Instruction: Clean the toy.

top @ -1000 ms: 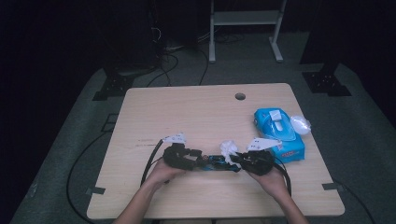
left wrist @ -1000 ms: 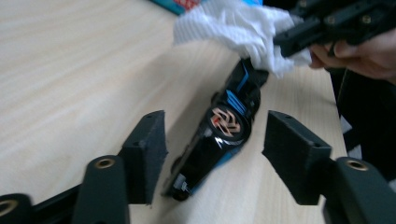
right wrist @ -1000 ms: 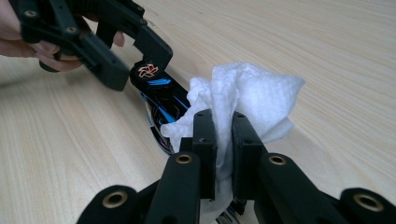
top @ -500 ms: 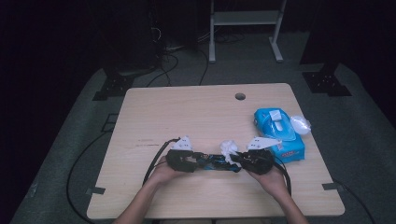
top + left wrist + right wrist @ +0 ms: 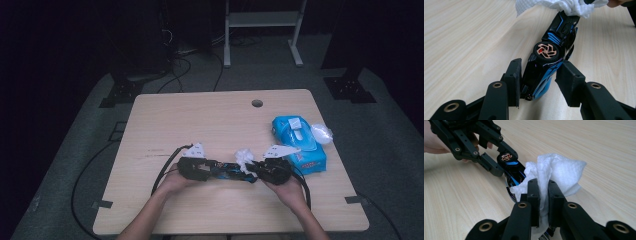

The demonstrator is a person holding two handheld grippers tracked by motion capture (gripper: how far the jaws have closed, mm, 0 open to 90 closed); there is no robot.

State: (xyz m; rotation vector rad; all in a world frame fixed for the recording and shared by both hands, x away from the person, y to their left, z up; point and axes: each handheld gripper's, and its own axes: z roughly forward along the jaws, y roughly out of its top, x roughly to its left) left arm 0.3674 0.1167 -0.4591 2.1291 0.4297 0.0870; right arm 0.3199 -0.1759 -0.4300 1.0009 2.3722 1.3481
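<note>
Jaws of my left gripper (image 5: 540,77) had just been closing around the blue-and-black toy car (image 5: 551,57), which lay on its side on the counter (image 5: 210,120), and my right gripper (image 5: 543,195) pinched a white tissue (image 5: 559,170) against its far end. I judged the wiping under way, most of the car left.

One blue-and-black toy car (image 5: 549,65), with one copper-spoked wheel (image 5: 546,51) facing up. One crumpled white tissue (image 5: 554,173). One blue tissue pack (image 5: 299,145). Two hand-held grippers: the left hand-held gripper (image 5: 212,169) and the right hand-held gripper (image 5: 250,172). One counter (image 5: 200,120).
</note>
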